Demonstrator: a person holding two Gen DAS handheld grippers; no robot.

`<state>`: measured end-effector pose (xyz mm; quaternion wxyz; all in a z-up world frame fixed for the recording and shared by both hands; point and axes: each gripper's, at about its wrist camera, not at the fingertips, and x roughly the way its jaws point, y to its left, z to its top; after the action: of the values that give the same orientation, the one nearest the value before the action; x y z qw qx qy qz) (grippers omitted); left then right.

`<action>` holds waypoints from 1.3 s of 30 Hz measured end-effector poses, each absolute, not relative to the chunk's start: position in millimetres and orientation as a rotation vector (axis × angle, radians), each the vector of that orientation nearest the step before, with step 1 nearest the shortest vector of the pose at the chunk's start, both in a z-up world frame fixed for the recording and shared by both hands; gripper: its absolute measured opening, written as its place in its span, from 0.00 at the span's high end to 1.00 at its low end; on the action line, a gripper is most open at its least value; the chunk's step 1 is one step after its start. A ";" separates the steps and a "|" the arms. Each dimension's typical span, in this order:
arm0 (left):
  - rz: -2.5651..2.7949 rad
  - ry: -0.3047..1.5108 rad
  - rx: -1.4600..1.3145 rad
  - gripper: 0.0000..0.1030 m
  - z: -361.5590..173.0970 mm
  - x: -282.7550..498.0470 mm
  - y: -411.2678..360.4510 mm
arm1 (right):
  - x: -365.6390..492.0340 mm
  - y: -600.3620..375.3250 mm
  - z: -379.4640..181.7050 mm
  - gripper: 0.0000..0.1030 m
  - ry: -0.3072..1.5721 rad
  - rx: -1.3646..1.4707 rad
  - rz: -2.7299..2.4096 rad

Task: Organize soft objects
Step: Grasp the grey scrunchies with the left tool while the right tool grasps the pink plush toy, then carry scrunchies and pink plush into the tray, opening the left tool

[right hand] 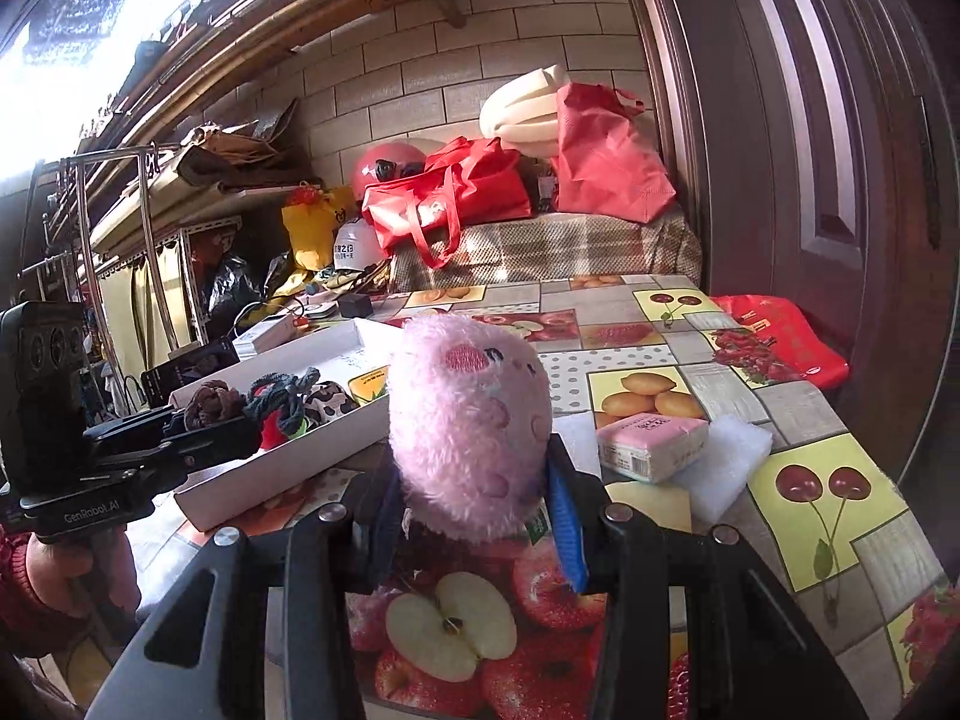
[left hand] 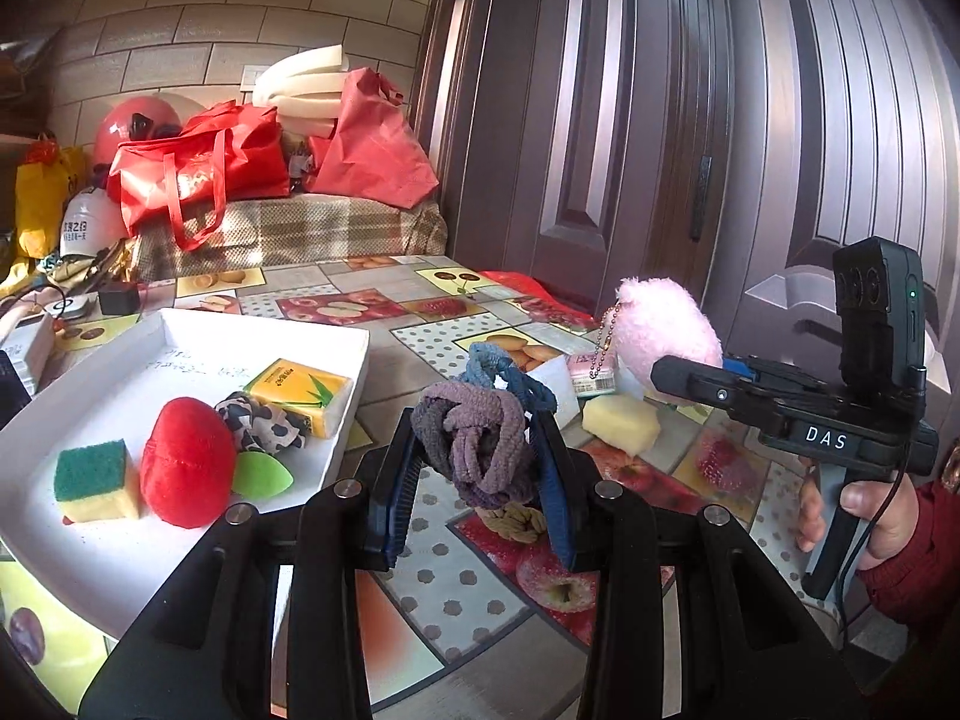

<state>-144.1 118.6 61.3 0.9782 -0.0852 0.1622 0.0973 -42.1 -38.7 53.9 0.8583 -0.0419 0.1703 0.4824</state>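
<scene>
I have both grippers loaded and I judge this the carry step, heading for the white shallow cardboard tray [left hand: 180,330]. My left gripper [left hand: 474,468] has its jaws pinching a knotted bundle of purple, grey and blue fabric hair ties [left hand: 480,444], held just off the tray's near corner above the fruit-print tablecloth [left hand: 420,570]. My right gripper [right hand: 474,498] is clamped on a fluffy pink plush toy [right hand: 468,420] — lifted, to the right of the tray. Inside lie a red plush strawberry [left hand: 186,468] and a green-and-yellow sponge [left hand: 96,480]. Next I'd swing left over a bare patch and spread the jaws.
</scene>
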 end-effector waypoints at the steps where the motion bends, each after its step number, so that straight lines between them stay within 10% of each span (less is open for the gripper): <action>1: 0.203 0.328 -0.169 0.66 60.7 -143.9 118.7 | -42.4 -38.2 54.4 0.58 0.353 -0.081 1.011; 39: 0.675 0.247 -0.134 0.65 55.0 -193.4 245.0 | -72.3 107.0 39.5 0.59 0.377 -0.217 1.095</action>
<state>-193.4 245.0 55.0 0.9339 -0.0655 0.1206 0.3303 -72.3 107.0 39.5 0.8314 -0.1022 0.1779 0.5164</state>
